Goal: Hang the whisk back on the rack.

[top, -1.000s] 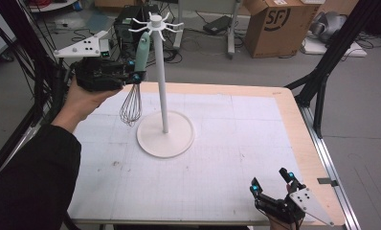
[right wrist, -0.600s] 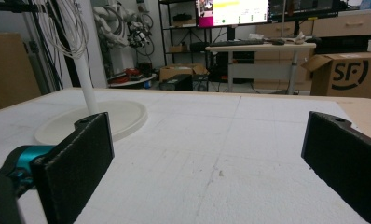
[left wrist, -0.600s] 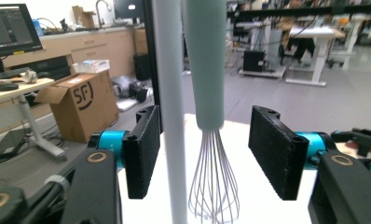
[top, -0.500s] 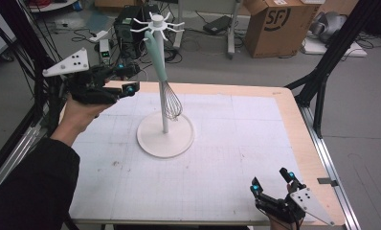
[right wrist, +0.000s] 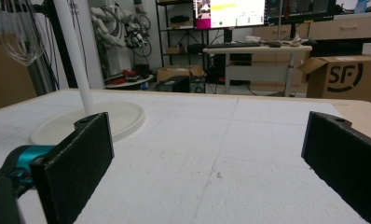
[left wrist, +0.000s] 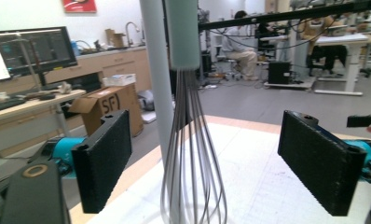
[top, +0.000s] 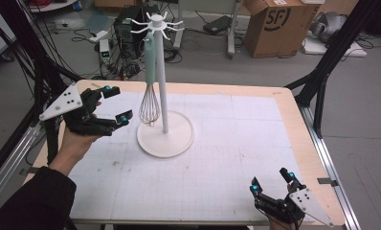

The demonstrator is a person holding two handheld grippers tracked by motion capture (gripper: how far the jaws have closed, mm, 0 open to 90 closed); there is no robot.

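Whisk (top: 150,91) hangs by its mint handle from a hook on the white rack (top: 162,86), wire balloon just left of the pole, bottom just above the round base (top: 181,139), far-left-centre of the table (top: 236,158). Judging by that, the hanging step looks done and what's left is backing off.

Left gripper (top: 113,104) sits just left of the whisk, jaws have just been opening and now stand wide. In the left gripper view the wires (left wrist: 193,158) show between the two black pads (left wrist: 104,158) but well clear of both, so nothing held. Right gripper (top: 271,182) rests near-right on the table, jaws spread wide w/ nothing between them.

To finish well: pull the left gripper straight back toward the near-left, keeping jaws wide so neither pad clips the wires. A knock could swing the whisk or lift it off the hook. Don't sweep sideways, since the pole is right behind the whisk. Wait for any sway to settle before going elsewhere.

Around: white gridded mat (top: 217,182) covers most of the tabletop, bare apart from the rack. Off the table on the far side: cardboard box (top: 274,24), PC tower (top: 131,28), cables on the floor. Black frame struts at far right and left edges, none in the retreat path. Only real obstacle is the rack's pole and base.
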